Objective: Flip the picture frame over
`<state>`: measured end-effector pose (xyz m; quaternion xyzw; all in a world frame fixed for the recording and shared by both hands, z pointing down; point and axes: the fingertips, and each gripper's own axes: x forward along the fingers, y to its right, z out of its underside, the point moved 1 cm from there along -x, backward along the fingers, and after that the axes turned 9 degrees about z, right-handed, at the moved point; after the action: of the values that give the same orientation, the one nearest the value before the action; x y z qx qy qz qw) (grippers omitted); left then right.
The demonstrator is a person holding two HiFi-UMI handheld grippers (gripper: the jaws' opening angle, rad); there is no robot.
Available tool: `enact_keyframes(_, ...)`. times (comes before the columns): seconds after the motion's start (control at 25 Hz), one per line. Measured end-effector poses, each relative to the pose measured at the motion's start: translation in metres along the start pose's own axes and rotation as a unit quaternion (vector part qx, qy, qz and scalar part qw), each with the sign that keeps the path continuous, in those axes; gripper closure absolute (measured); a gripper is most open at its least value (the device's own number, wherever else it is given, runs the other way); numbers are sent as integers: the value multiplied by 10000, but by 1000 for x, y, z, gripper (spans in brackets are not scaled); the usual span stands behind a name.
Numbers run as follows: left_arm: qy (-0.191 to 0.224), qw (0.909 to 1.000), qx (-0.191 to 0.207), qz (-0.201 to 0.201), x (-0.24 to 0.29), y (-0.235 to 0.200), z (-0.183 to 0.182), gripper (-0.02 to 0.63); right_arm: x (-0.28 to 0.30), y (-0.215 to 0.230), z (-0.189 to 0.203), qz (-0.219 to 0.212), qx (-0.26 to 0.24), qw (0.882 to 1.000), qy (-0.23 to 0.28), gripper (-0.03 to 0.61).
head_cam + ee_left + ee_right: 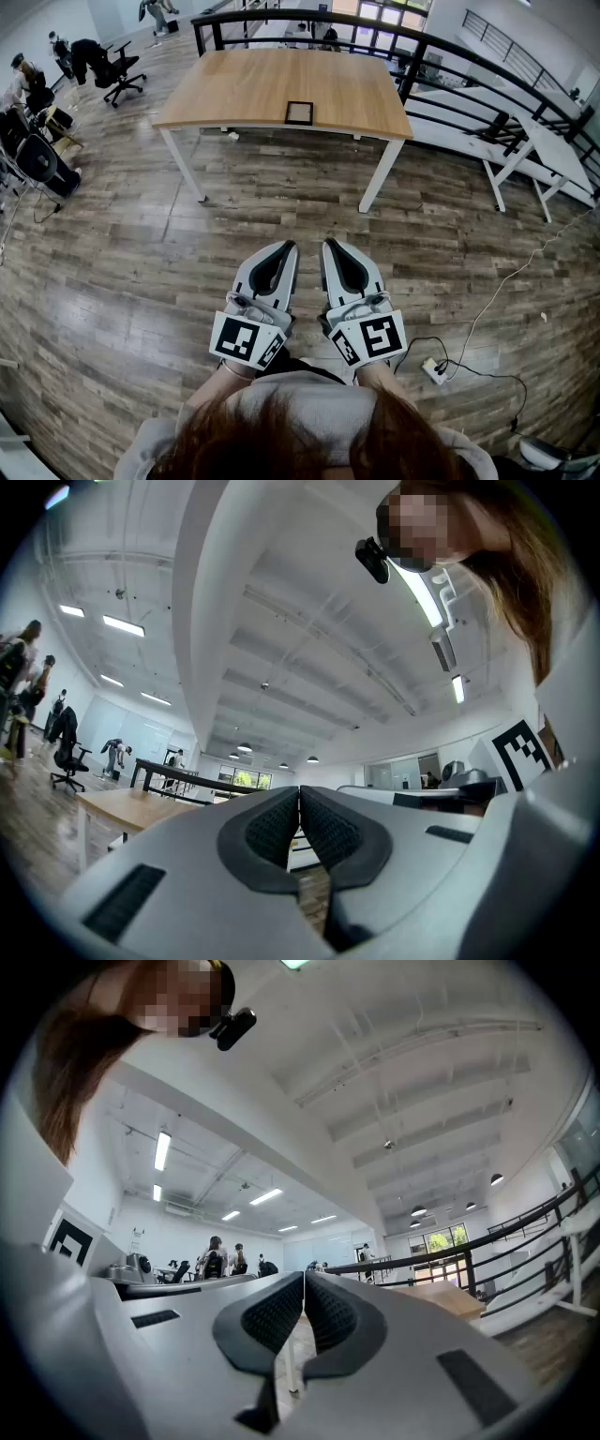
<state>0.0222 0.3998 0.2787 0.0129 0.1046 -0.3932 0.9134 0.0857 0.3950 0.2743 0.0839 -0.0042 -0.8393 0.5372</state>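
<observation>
Evidently waiting, the grey left gripper (287,247) and grey right gripper (329,246) sit side by side at lower centre, jaws pressed together on nothing, likely because the approach has not begun. Well apart, at upper centre, the small dark-rimmed picture frame (300,112) lies flat at the near edge of the light wooden table (244,84); which face shows is unclear.

The table (281,89) stands in the upper middle of the head view, and the picture frame (300,112) lies on it at the middle of its near edge. A railing (410,75) runs behind the table. An office chair (120,70) stands at the upper left and a second table (558,150) at the right edge. The left gripper (287,248) and right gripper (330,246) sit side by side at lower centre, over the floor (141,272) and well apart from the table. A power strip (436,370) lies on the floor at lower right.
</observation>
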Motion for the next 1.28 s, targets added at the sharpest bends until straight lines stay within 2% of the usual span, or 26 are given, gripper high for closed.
enact_keyframes(0.36, 81, 9999, -15, -115, 40, -52, 16, 605, 58, 22, 16, -53, -143, 9999, 12, 561)
enact_keyframes(0.52, 192, 9998, -22, -30, 81, -107, 26, 604, 116, 43, 27, 56, -275, 9996, 70, 561)
enact_keyframes(0.68, 169, 9998, 11, 83, 130, -177, 35, 604, 199, 68, 39, 213, -242, 9994, 96, 561)
enact_keyframes(1.0, 91, 9991, 113, 399, 231, -319, 29, 604, 368, 97, 30, 402, -323, 9981, 343, 561)
enact_keyframes(1.12, 70, 9986, 75, 512, 265, -353, 24, 604, 412, 113, 29, 572, -266, 9976, 286, 561)
enact_keyframes(1.28, -10, 9987, -104, 507, 287, -374, 35, 604, 437, 128, 40, 644, -175, 9977, 117, 561)
